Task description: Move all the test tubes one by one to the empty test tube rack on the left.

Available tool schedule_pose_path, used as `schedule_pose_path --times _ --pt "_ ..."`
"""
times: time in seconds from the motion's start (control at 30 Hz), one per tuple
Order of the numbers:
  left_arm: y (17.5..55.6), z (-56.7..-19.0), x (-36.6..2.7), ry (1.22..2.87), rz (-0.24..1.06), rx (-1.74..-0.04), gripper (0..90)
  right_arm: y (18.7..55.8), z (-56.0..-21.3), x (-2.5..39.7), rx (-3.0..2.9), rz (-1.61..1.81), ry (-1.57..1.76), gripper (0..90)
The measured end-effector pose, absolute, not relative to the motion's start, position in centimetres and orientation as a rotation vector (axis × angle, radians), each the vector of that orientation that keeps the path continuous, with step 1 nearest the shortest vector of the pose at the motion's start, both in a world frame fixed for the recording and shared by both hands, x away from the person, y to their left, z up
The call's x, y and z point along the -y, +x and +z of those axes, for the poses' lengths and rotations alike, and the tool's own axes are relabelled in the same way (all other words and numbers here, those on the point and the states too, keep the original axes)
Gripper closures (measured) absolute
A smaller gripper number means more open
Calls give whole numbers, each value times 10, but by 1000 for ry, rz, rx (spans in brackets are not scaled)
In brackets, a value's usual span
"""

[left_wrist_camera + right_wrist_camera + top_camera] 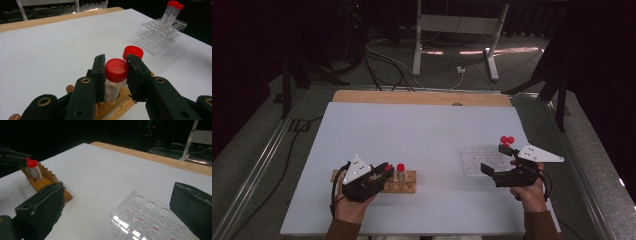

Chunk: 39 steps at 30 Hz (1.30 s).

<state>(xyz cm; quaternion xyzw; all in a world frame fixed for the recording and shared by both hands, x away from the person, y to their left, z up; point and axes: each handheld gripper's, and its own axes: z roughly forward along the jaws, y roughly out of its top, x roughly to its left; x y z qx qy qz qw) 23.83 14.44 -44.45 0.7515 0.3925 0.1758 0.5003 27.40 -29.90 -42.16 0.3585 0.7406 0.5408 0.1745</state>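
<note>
High view: the left gripper sits over the wooden rack near the front left of the white table, while the right gripper hovers at the near edge of the clear plastic rack on the right side. Left gripper view has the two black jaws set on either side of a red-capped tube standing in the wooden rack, pads against the cap (contact looks real on both sides, though how tight the squeeze is cannot be judged). A second red-capped tube stands just behind it in the same rack. Two more red-capped tubes stand upright in the clear plastic rack, well apart. Right gripper view shows its jaws spread wide, nothing between them, above the clear rack's holes.
</note>
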Motion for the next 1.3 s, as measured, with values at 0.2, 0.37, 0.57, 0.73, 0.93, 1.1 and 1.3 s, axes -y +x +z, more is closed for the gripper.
schedule_pose_path --times 0.2,0.37,0.57,0.73,0.93,1.1,1.3 --pt "237 -445 -145 1815 425 -948 703 274 -422 299 -2101 1534 1012 0" --pt "238 -444 -148 1795 416 -956 641 274 -421 300 -2097 1534 1011 0" --pt "237 -439 -156 1724 409 -941 516 275 -421 302 -2089 1534 1017 0" --pt "237 -434 -162 1660 424 -943 426 276 -420 303 -2075 1527 1013 0" --pt "236 -428 -167 1600 504 -978 209 278 -418 307 -2027 1487 1027 0" --pt "238 -427 -177 1551 549 -1020 88 281 -414 314 -1971 1426 1047 0" --pt "239 -426 -186 1524 577 -1041 6 286 -421 325 -1918 1380 1121 0"
